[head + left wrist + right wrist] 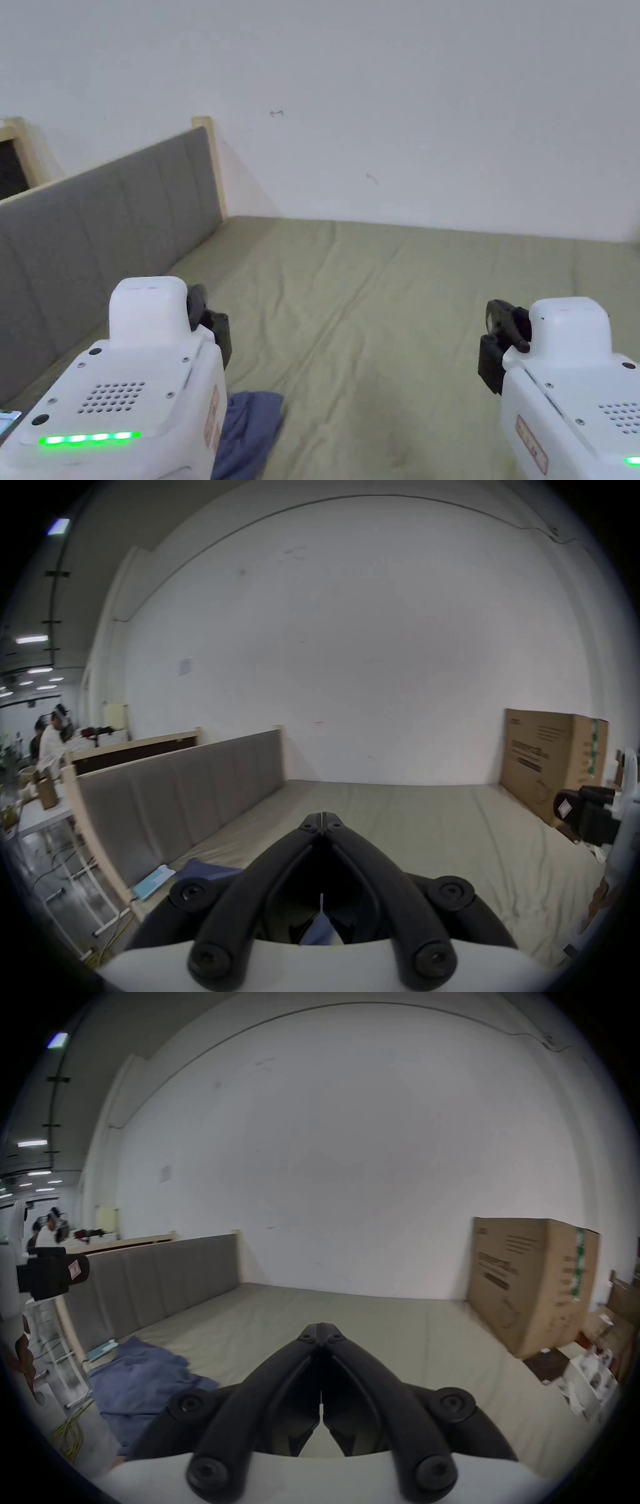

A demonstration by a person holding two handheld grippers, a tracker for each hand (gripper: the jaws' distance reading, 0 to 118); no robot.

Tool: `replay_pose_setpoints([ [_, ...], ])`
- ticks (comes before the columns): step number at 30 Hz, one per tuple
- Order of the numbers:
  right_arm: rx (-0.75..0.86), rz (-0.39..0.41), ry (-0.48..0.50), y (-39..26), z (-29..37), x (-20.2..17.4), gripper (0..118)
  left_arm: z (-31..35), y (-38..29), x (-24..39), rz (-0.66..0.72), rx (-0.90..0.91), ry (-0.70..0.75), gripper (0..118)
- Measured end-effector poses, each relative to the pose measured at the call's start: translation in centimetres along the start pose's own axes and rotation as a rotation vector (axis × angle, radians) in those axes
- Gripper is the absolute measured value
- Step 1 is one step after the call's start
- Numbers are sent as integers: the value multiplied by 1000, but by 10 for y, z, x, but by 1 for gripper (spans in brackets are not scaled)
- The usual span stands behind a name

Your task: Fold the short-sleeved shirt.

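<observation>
- The left claw (pixel 322 817) is held above the olive-green bed (pixel 406 300), its two black jaws pressed tip to tip with nothing between them.
- The right claw (pixel 321 1328) hangs over the bed too, jaws likewise drawn together and holding nothing.
- In the head view the two white gripper bodies sit low in the frame, the left claw (pixel 215 331) near the headboard side and the right claw (pixel 500 350) well apart from it across the bed.
- The short-sleeved shirt (pixel 145 1376), a blue-grey garment, lies crumpled on the near left part of the bed, close to the grey padded headboard (pixel 94 231).
- From the right gripper view the shirt lies to the left of the right claw and nearer the camera than its tips, apart from the jaws.
- From the left gripper view a bit of the shirt (pixel 207 869) shows just left of the left claw's body, and blue cloth is also seen low between the arms of the jaws; the tips reach past it and do not touch it.
- In the head view the shirt (pixel 247 431) peeks out just beside and beneath the left gripper body.
- A large cardboard box (pixel 530 1283) stands at the bed's far right edge against the white wall (pixel 406 94).
- A light blue flat item (pixel 152 882) lies by the headboard, just beside the shirt.
</observation>
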State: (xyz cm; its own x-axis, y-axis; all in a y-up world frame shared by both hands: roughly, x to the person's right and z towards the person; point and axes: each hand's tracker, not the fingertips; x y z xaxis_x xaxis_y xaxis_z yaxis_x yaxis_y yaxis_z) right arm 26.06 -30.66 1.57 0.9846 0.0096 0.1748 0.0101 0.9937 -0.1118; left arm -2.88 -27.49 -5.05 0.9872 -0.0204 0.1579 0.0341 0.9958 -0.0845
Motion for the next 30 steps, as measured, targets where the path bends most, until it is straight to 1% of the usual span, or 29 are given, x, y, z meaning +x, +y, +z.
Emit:
replay_pose_setpoints([
  [3,-18,-31,139,1,-20,-36,0,11,-1,-39,10,-13,136,0],
  [5,-28,-17,187,-2,-30,-60,0,16,-4,-60,35,-26,195,0],
  [8,-66,18,252,-9,-40,-85,0,15,-11,-78,14,-68,243,0],
  [10,-77,19,267,-14,-43,-94,0,8,-18,-81,1,-107,264,0],
  [12,-95,23,277,-18,-45,-98,0,-4,-28,-87,24,-148,256,0],
  [14,-114,25,280,-24,-48,-98,0,-28,-45,-94,78,-225,235,0],
  [16,-133,26,272,-29,-50,-95,0,-58,-66,-100,98,-342,210,0],
  [17,-142,26,267,-32,-52,-93,0,-75,-81,-104,117,-366,201,0],
  [18,-155,25,260,-35,-54,-91,0,-88,-93,-106,125,-431,203,7],
  [19,-170,26,251,-38,-57,-88,0,-103,-106,-109,146,-496,189,24],
  [20,-180,25,243,-42,-59,-86,0,-117,-121,-112,203,-529,170,46],
  [22,-203,17,229,-47,-66,-81,0,-145,-152,-119,278,-587,120,52],
  [23,-218,10,227,-49,-70,-78,0,-160,-165,-120,301,-642,128,61],
  [24,-230,3,221,-51,-74,-76,0,-174,-177,-118,273,-727,139,71],
  [26,-244,-1,208,-55,-81,-73,0,-191,-198,-113,241,-777,92,88],
  [27,-251,0,200,-56,-84,-72,0,-199,-206,-109,220,-818,68,93],
  [29,-261,4,186,-61,-90,-69,0,-213,-228,-104,222,-871,12,108],
  [30,-270,1,181,-62,-94,-67,0,-218,-236,-99,217,-919,-2,108],
])
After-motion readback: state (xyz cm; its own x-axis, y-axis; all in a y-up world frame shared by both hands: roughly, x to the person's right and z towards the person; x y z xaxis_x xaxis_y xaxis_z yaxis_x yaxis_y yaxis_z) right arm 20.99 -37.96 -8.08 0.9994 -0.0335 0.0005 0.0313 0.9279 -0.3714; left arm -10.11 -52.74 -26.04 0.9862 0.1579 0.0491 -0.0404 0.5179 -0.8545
